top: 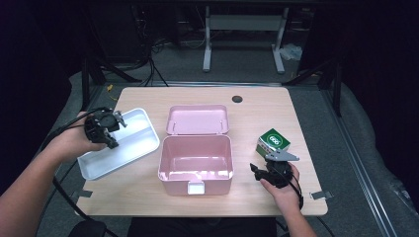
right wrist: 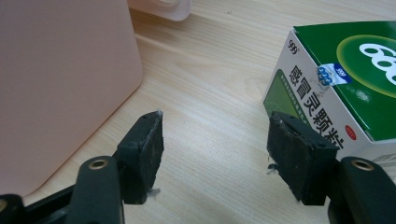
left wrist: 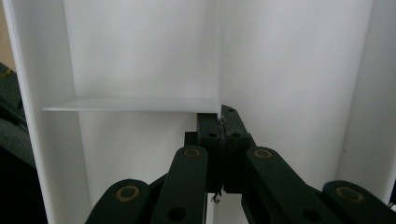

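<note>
A white tray point(top: 133, 140) with inner dividers lies at the table's left, partly over the edge. My left gripper point(top: 109, 132) is over its left half. In the left gripper view its jaws point(left wrist: 222, 119) are shut on the thin upright divider of the white tray point(left wrist: 140, 56). A pink box point(top: 195, 158) stands in the middle with its lid point(top: 197, 120) thrown back. My right gripper point(top: 274, 159) rests on the table just in front of a green and white carton point(top: 273, 141). It stands open point(right wrist: 215, 140) with bare wood between the pads. The carton point(right wrist: 341, 65) lies just beyond the right pad.
The pink box's outer wall point(right wrist: 60, 84) rises close to my right gripper's left jaw. A round hole point(top: 237, 98) sits near the table's far edge. Metal clips point(top: 318, 195) lie at the front corners. Bare tabletop point(top: 257, 113) lies behind the carton.
</note>
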The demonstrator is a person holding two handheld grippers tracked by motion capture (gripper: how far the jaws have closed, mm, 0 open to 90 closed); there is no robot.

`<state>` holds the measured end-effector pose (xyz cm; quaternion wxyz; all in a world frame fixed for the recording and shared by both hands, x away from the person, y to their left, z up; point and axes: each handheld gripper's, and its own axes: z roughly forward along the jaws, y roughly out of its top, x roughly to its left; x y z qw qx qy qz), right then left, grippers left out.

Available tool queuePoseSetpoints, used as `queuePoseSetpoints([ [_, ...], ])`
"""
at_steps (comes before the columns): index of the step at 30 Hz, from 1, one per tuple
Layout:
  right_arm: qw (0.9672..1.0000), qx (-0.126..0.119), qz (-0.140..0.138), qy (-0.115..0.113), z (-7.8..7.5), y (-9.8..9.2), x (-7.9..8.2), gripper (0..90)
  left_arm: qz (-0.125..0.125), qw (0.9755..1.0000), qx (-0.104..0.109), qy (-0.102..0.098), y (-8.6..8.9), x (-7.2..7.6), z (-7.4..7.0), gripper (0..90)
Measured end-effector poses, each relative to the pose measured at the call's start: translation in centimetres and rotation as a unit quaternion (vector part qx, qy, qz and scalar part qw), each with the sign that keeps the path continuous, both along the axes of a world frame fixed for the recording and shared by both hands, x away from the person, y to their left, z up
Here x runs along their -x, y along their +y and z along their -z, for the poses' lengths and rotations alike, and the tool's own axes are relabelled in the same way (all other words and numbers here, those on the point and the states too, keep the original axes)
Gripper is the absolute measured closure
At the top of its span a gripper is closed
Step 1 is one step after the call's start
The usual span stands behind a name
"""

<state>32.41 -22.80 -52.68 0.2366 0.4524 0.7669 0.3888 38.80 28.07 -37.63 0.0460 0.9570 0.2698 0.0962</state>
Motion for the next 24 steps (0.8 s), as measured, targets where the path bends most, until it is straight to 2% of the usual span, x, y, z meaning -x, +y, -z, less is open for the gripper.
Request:
queuePoseSetpoints([
  [3, 1.0, -0.001, 0.002, 0.0, 0.0, 0.0, 0.0, 35.7, -0.015, 0.9999, 0.004, 0.006, 1.0, -0.1, 0.7, 89.4],
  [5, 1.0, 0.0, 0.001, 0.001, 0.0, 0.1, -0.1, 35.7, -0.044, 0.999, 0.004, 0.01, 2.1, -0.3, 1.8, 89.4],
  [6, 1.0, -0.001, 0.0, 0.0, 0.0, 0.1, -0.1, 35.7, -0.044, 0.999, 0.004, 0.01, 2.1, -0.3, 1.8, 89.4],
  [7, 1.0, 0.001, 0.0, -0.001, 0.0, 0.1, -0.1, 35.7, -0.074, 0.9971, 0.012, 0.013, 2.7, -0.5, 2.6, 89.4],
  [10, 1.0, 0.002, 0.0, 0.0, 0.1, 0.1, -0.2, 35.7, -0.111, 0.9933, 0.023, 0.025, 3.3, -0.8, 4.2, 89.4],
  [11, 1.0, 0.002, 0.0, 0.0, 0.1, 0.1, -0.2, 35.7, -0.111, 0.9933, 0.023, 0.025, 3.3, -0.8, 4.2, 89.4],
  [12, 1.0, 0.001, 0.0, 0.0, 0.1, 0.1, -0.2, 35.7, -0.128, 0.9908, 0.028, 0.033, 3.4, -1.0, 5.4, 89.3],
  [17, 1.0, 0.001, 0.0, -0.001, 0.0, 0.1, -0.2, 35.7, -0.153, 0.9851, 0.048, 0.061, 3.4, -1.5, 8.2, 89.3],
  [19, 1.0, 0.001, 0.0, -0.002, 0.0, 0.1, -0.2, 35.7, -0.156, 0.9842, 0.053, 0.066, 3.4, -1.6, 8.7, 89.3],
  [20, 1.0, 0.001, -0.001, -0.001, 0.0, 0.1, -0.2, 35.7, -0.17, 0.9804, 0.062, 0.077, 3.4, -1.7, 9.8, 89.4],
  [21, 1.0, 0.001, 0.0, -0.001, 0.0, 0.1, -0.2, 35.7, -0.17, 0.9804, 0.062, 0.077, 3.4, -1.7, 9.8, 89.3],
  [23, 1.0, 0.002, -0.001, -0.001, 0.0, 0.1, -0.2, 35.7, -0.177, 0.9778, 0.069, 0.089, 3.2, -1.9, 11.3, 89.3],
  [24, 1.0, 0.002, -0.001, -0.001, 0.0, 0.1, -0.2, 35.7, -0.177, 0.9778, 0.069, 0.089, 3.2, -1.9, 11.3, 89.3],
])
